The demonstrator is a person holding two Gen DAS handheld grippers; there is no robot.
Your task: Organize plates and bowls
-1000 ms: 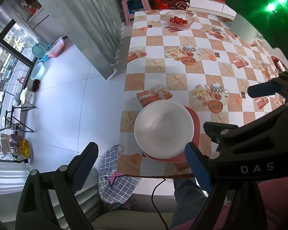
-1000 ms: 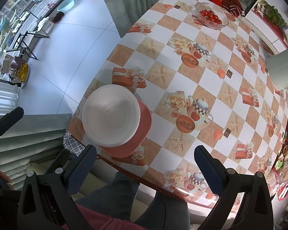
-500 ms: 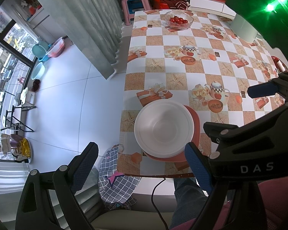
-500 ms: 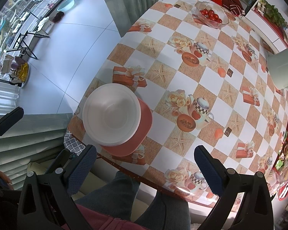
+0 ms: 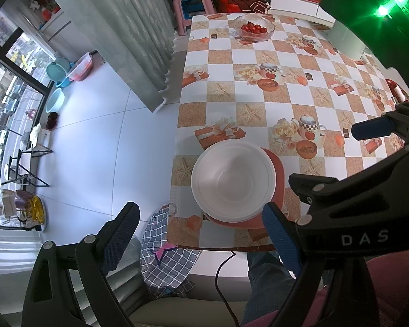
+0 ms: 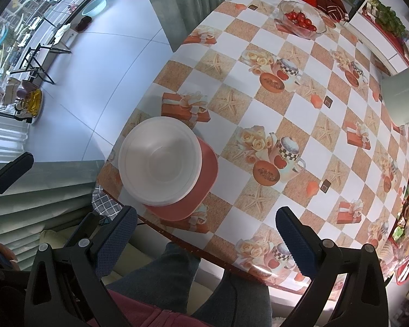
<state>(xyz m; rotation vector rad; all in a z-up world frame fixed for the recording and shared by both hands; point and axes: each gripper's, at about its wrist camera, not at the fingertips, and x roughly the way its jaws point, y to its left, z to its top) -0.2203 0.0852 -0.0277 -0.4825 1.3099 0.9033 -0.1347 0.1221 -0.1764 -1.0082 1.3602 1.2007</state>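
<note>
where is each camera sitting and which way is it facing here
Left wrist view: sits on the left tool, looking steeply down at the table's near edge and floor; its open fingers, the right tool and the person's jeans show.
Right wrist view: sits on the right tool, looking straight down over the table; its open fingers and the person's legs show.
Shared: white bowl stacked on a red plate, and the glass bowl of tomatoes.

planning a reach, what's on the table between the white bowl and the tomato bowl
Only printed tablecloth: nothing stands between the white bowl and the tomato bowl. Both wrist views show it.
</note>
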